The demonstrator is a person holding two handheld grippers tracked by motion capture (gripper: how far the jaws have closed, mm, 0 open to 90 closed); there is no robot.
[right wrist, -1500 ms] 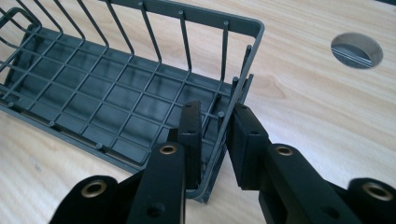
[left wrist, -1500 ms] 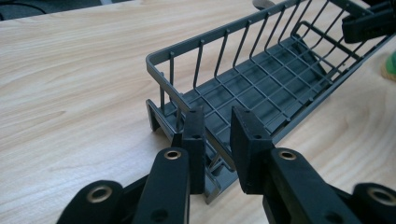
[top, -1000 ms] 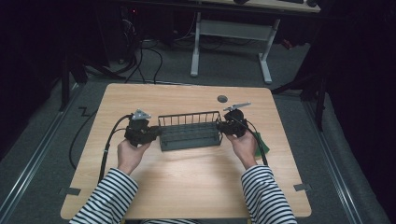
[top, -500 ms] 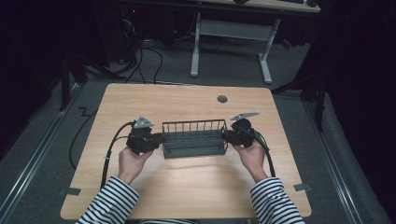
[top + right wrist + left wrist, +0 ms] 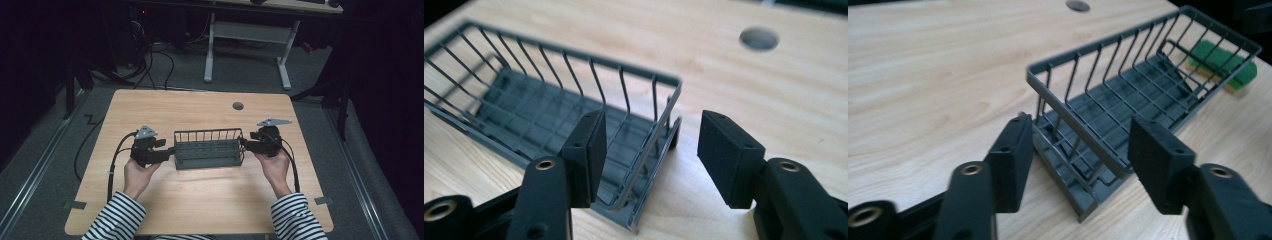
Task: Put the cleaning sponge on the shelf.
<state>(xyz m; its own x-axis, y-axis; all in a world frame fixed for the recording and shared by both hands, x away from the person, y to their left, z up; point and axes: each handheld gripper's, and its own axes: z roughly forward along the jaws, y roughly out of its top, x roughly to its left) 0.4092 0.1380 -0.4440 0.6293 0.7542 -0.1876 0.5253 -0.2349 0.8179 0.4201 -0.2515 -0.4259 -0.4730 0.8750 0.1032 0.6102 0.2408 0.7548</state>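
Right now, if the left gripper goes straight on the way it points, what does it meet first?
The left gripper, jaws just opened, would most likely meet the near end wall of the dark grey wire basket, which stands between its pads without touching them.

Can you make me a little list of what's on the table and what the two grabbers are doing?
table: light wooden top with a round hole
basket: grey wire basket, resting on the table, nothing inside
sponge: green sponge lying beyond the basket's far end
left gripper: at the basket's left end, jaws just opened, apart from the wire
right gripper: at the basket's right end, jaws just opened, not pressing the wire
hands: one behind each gripper, striped sleeves
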